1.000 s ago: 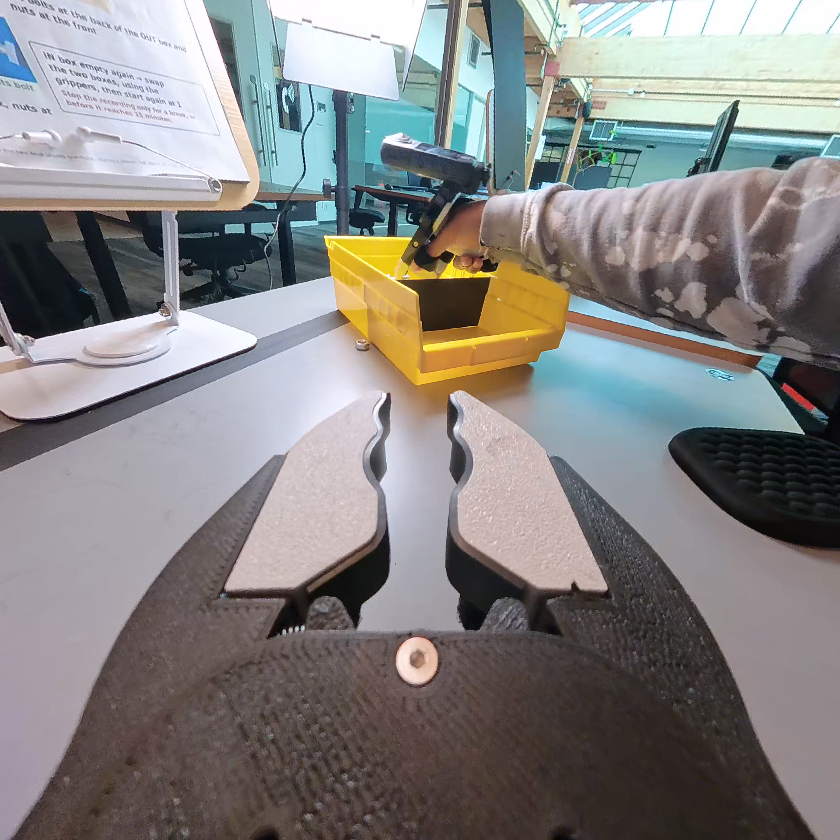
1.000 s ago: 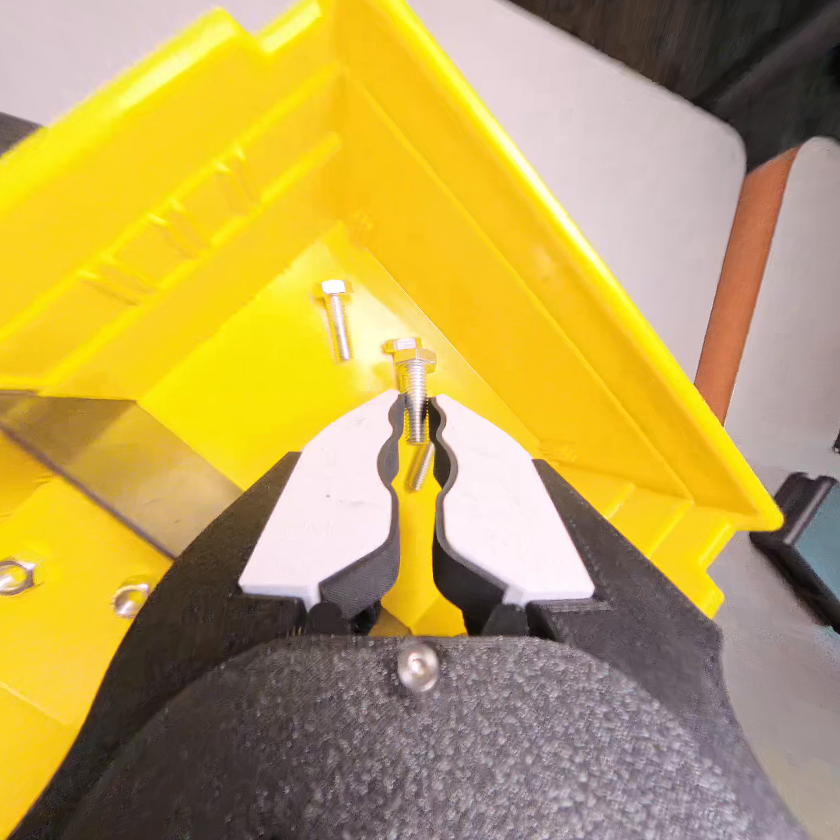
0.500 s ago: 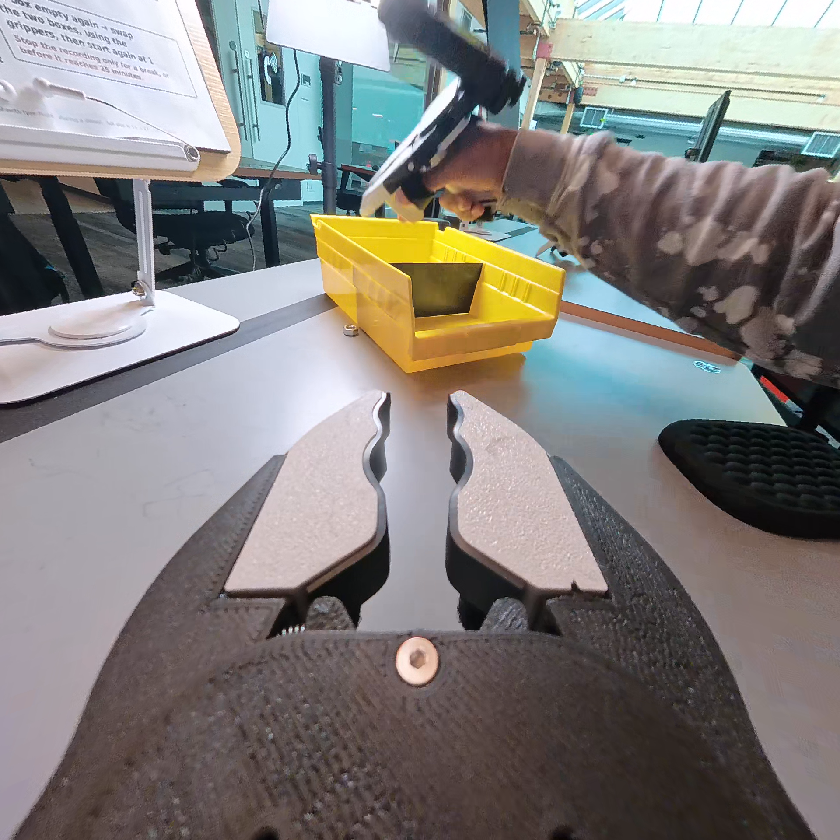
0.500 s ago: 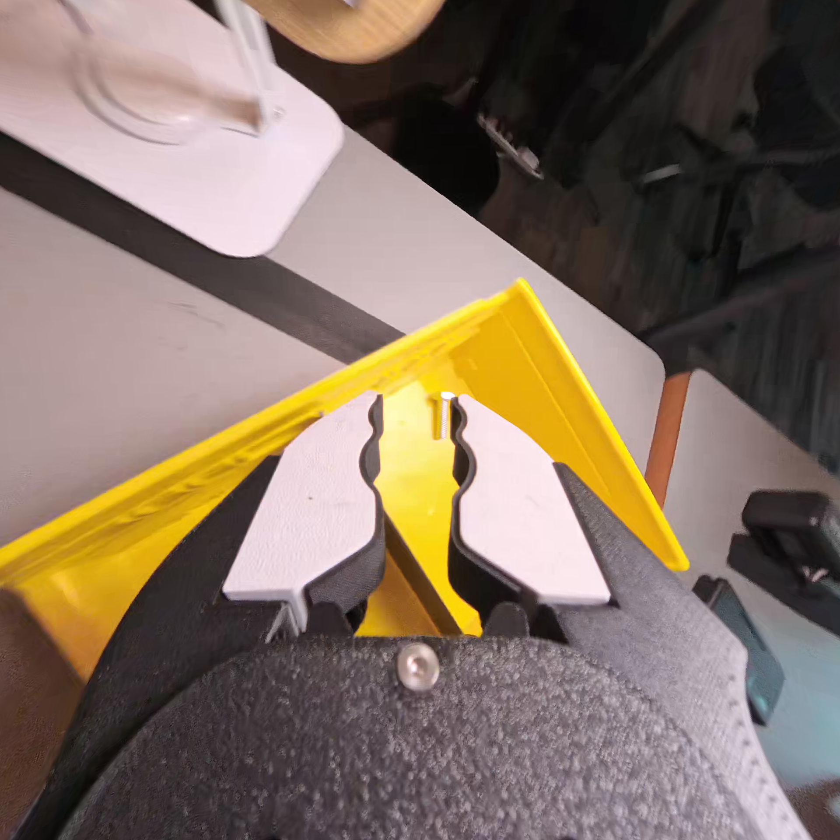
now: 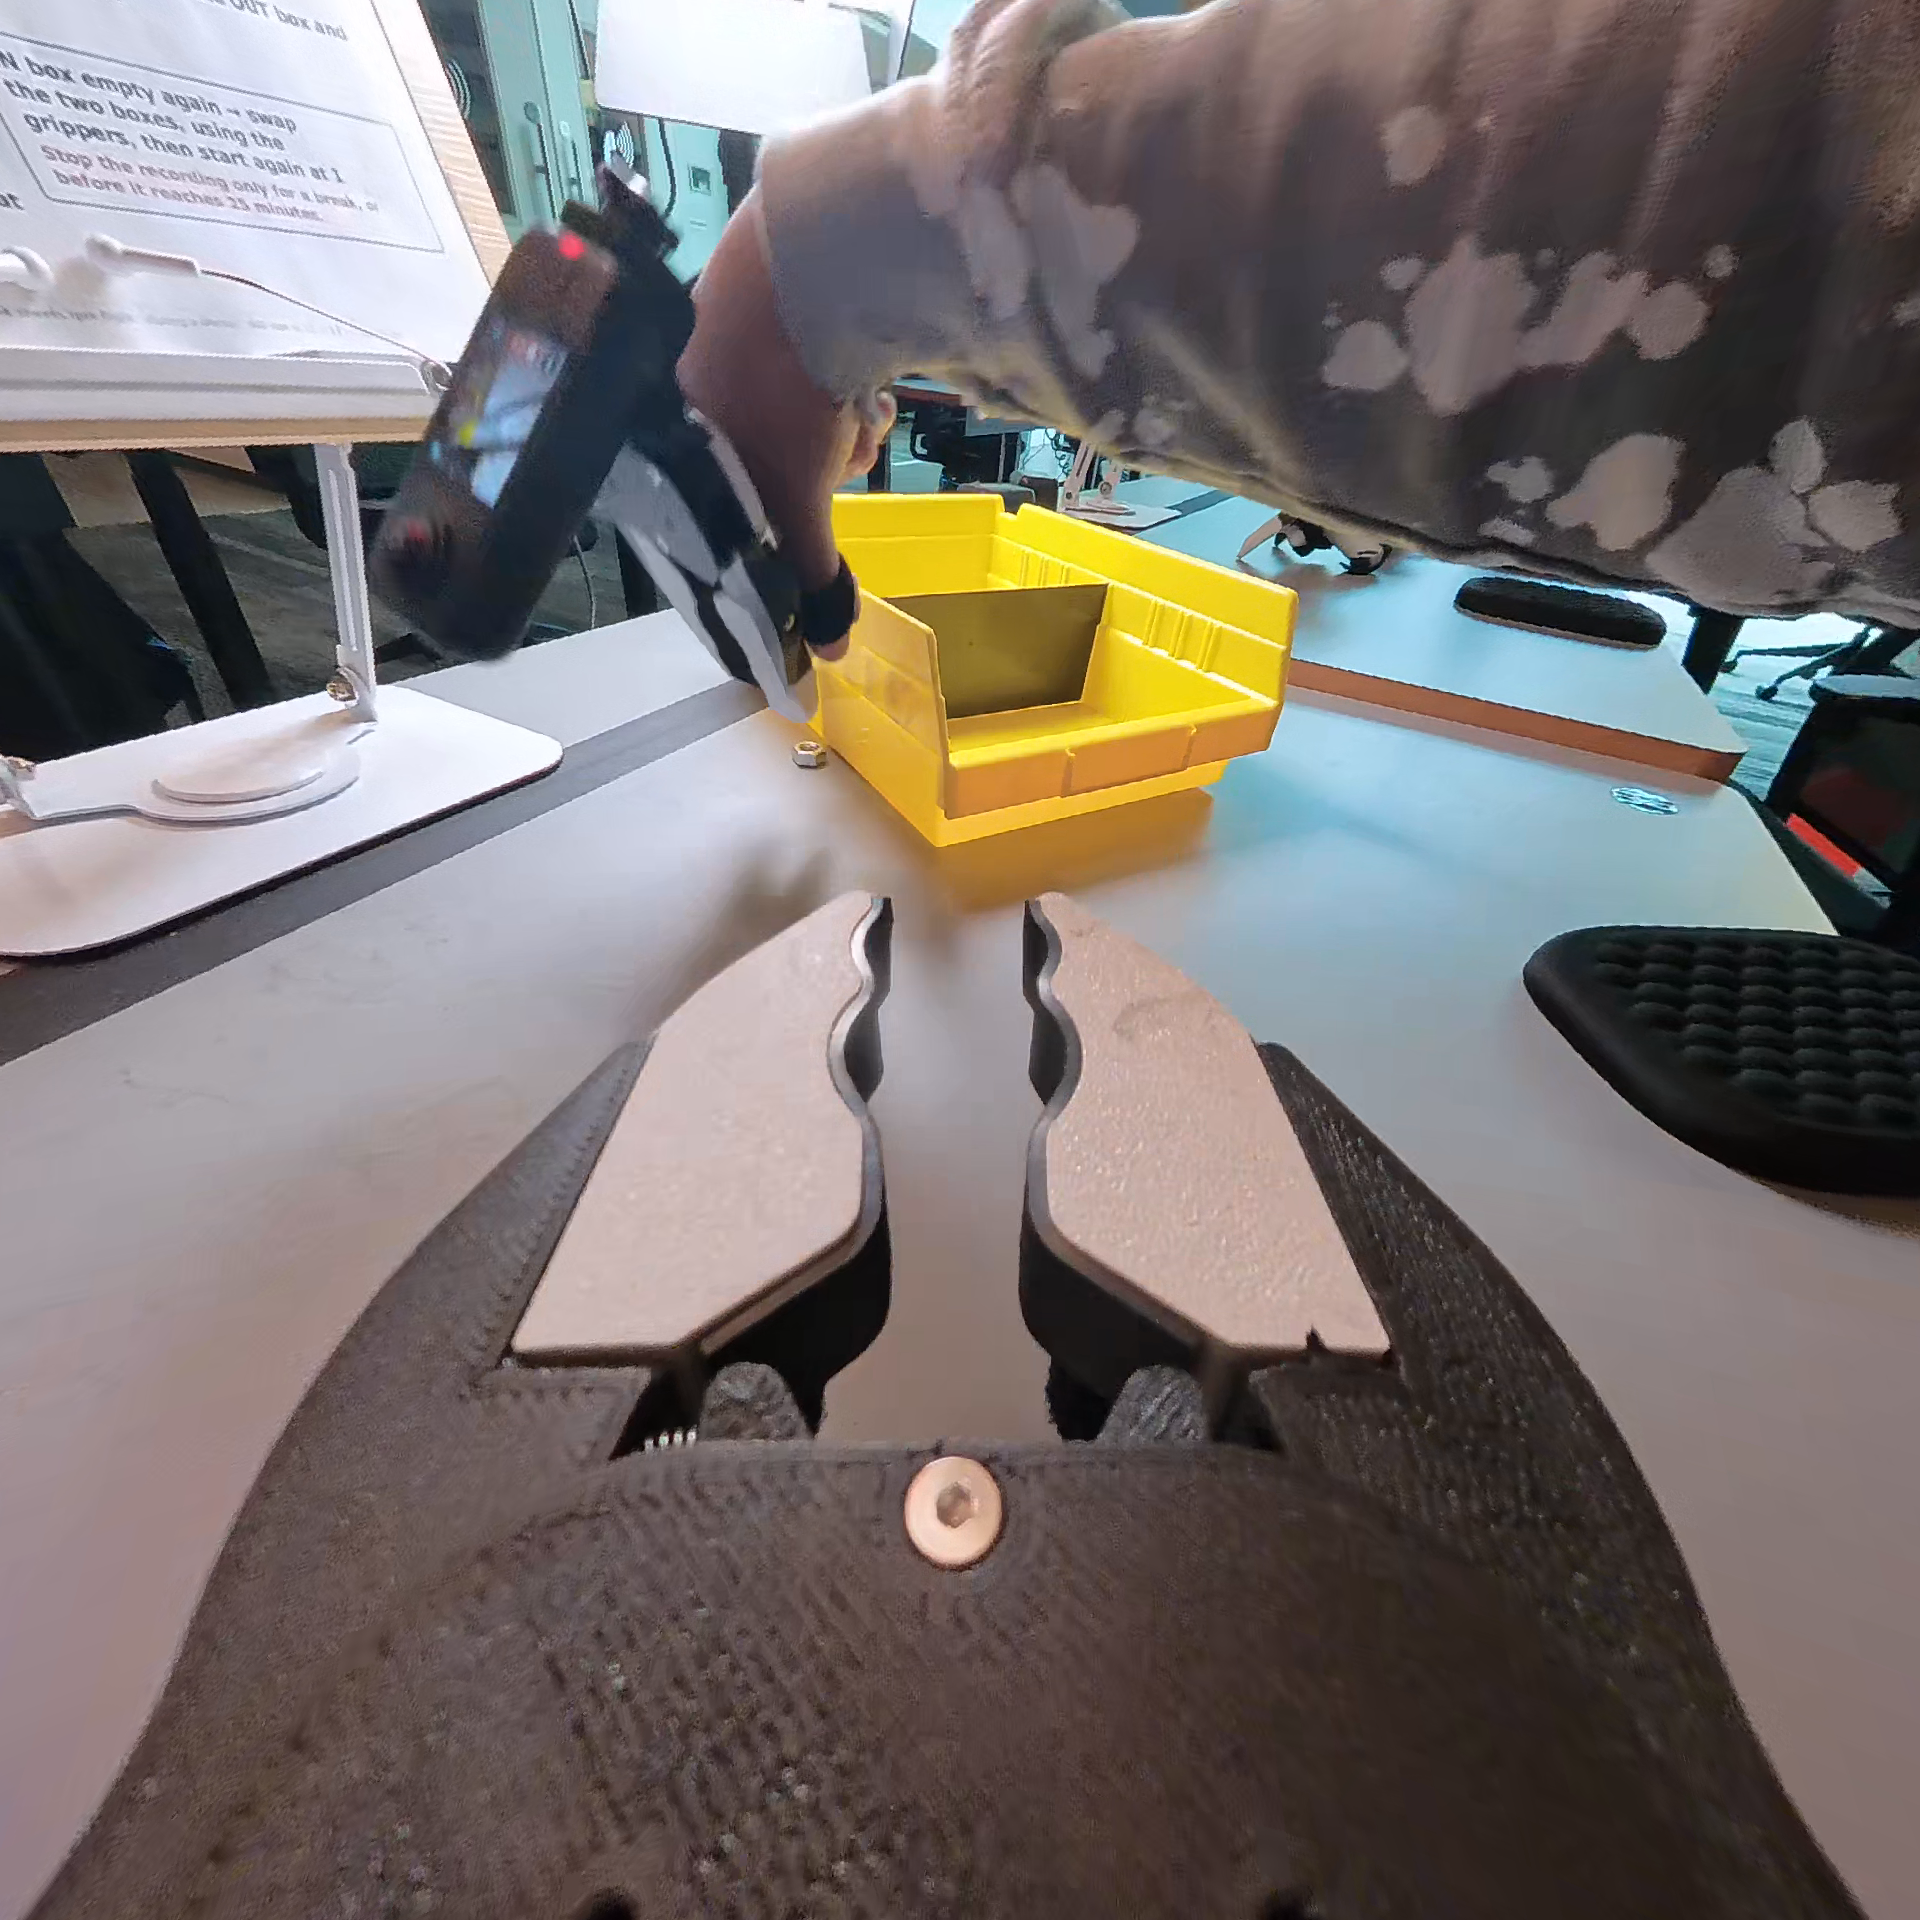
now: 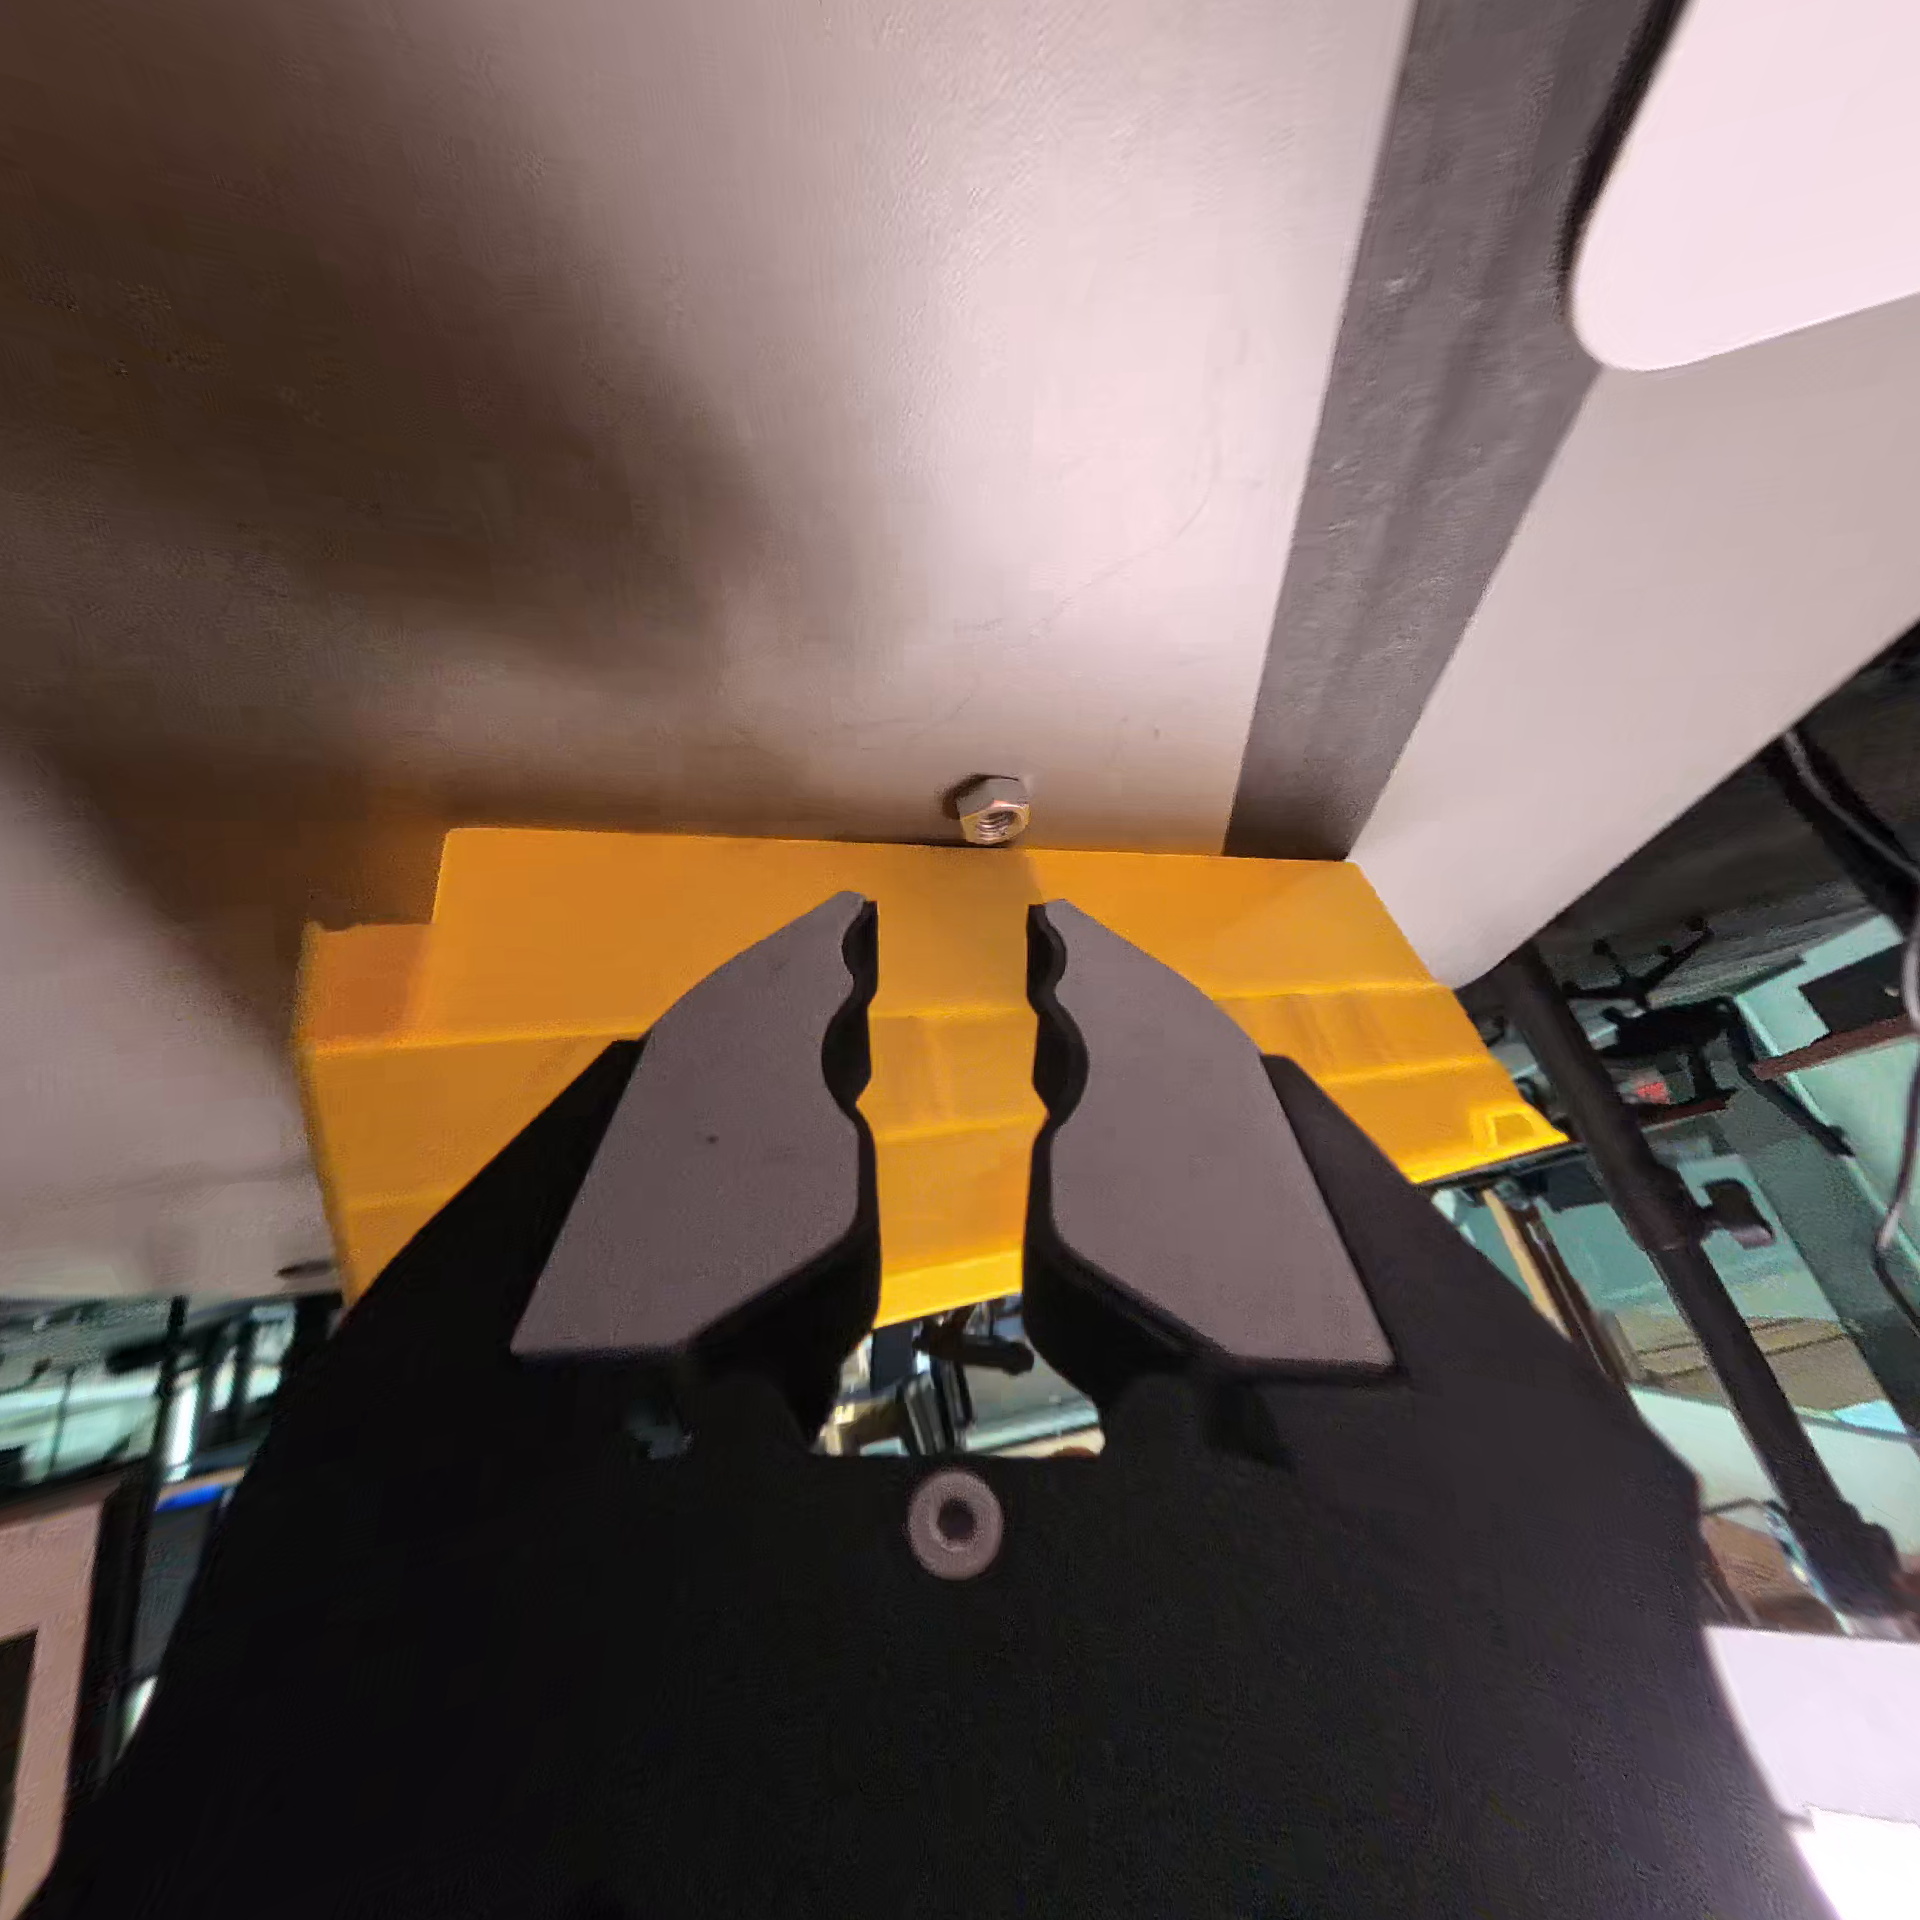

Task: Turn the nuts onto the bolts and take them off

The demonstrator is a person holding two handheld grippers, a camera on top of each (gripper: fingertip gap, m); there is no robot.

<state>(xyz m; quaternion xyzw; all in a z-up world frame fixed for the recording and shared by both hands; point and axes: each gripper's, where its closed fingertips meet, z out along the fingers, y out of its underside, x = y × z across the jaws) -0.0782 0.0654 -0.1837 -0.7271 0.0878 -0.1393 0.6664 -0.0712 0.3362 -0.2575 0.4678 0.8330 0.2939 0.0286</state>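
A loose silver nut (image 5: pixel 807 754) lies on the grey table just left of the yellow bin (image 5: pixel 1060 769). It also shows in the right wrist view (image 6: pixel 985 811), against the bin's outer wall (image 6: pixel 727 935). My right gripper (image 6: pixel 951 914) is open and empty, tipped over the bin's rim and pointing down at the nut. It shows in the left wrist view (image 5: pixel 784 686) just above the nut. My left gripper (image 5: pixel 956 914) is open and empty, low over the table, well in front of the bin. No bolts show.
A white stand base (image 5: pixel 239 790) with a paper sheet (image 5: pixel 208 156) stands at the left. A dark strip (image 5: pixel 312 914) crosses the table. A black textured pad (image 5: pixel 1745 1049) lies at the right. A sleeved arm (image 5: pixel 1351 260) reaches across above the bin.
My right gripper let go of a bolt inside the bin, rose out, and swung over the bin's left side down toward the loose nut. My left gripper stayed open and nearly still.
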